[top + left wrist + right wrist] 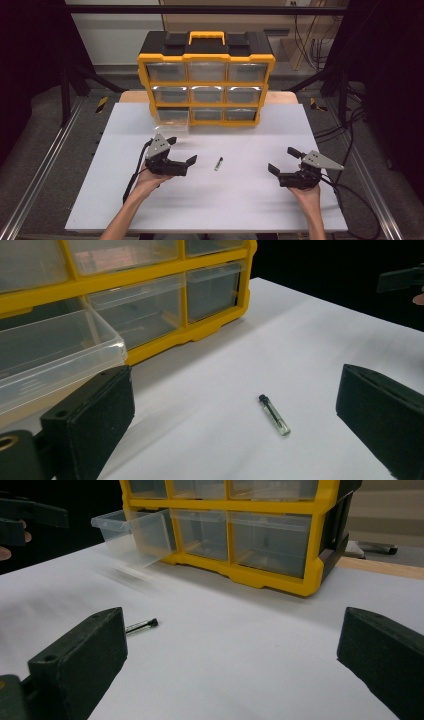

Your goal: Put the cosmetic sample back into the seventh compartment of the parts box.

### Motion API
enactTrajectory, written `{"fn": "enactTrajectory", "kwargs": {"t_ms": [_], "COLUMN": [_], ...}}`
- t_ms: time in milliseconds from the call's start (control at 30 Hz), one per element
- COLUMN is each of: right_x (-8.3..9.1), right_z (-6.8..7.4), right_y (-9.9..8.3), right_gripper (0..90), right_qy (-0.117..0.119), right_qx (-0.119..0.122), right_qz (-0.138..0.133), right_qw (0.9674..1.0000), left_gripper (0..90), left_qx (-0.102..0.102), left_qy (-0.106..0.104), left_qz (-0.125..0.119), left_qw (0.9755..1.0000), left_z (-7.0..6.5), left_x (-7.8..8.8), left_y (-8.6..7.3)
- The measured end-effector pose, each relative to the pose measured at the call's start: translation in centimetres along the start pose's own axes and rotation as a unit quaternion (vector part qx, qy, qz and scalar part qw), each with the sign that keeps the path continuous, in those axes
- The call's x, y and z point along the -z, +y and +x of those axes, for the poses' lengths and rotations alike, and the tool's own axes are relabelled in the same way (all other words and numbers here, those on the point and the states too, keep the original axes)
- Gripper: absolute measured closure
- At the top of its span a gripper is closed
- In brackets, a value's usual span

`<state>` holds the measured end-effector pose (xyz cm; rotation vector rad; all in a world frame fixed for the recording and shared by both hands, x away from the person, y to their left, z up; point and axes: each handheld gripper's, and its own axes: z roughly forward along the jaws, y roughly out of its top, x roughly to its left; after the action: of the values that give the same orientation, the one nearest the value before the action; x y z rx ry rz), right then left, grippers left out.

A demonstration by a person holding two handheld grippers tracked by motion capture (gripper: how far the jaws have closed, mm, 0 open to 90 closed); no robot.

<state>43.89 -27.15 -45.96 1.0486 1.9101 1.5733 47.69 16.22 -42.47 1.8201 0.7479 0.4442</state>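
Plainly, the vial (218,163) lies flat on the bare white table (240,200), just below the middle of the high view, between the two grippers and touched by neither. Its long axis runs nearly up and down that frame, leaning slightly, with the dark cap toward the upper right, facing the cabinet (206,80), and the clear end toward the person. In the left gripper view the vial (274,415) sits at lower centre, cap at its upper left. The left gripper (182,150), left of centre, has its jaws spread wide and empty, angled toward the vial, which suggests it is lined up to pick it up. The right gripper (284,160), at lower right, is likewise wide and empty and stands well apart, probably waiting. One drawer (171,119), bottom left of the cabinet, is pulled out and looks empty, likely readied to take the vial.
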Motion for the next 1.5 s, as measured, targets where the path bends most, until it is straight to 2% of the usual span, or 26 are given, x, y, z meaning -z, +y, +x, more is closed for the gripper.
{"fn": "enactTrajectory", "kwargs": {"t_ms": [733, 1033, 1500], "right_x": [0.1, 0.1, 0.0], "right_z": [0.0, 0.1, 0.1], "right_y": [0.0, 0.0, 0.0], "right_gripper": [0.4, 0.4, 0.4], "right_qy": [-0.001, -0.002, -0.002], "right_qx": [0.0, 0.0, 0.0], "right_qz": [0.001, 0.0, 0.002], "right_qw": [1.0, 1.0, 1.0], "left_gripper": [2.1, 2.0, 2.1], "left_qx": [0.003, -0.002, -0.004], "left_qy": [-0.011, -0.014, -0.015], "left_qz": [0.031, 0.049, 0.086], "left_qw": [0.9994, 0.9987, 0.9962], "left_z": [-1.5, -2.2, -3.2], "left_x": [-3.5, -4.9, -7.3], "left_y": [0.7, 0.8, 0.4]}}
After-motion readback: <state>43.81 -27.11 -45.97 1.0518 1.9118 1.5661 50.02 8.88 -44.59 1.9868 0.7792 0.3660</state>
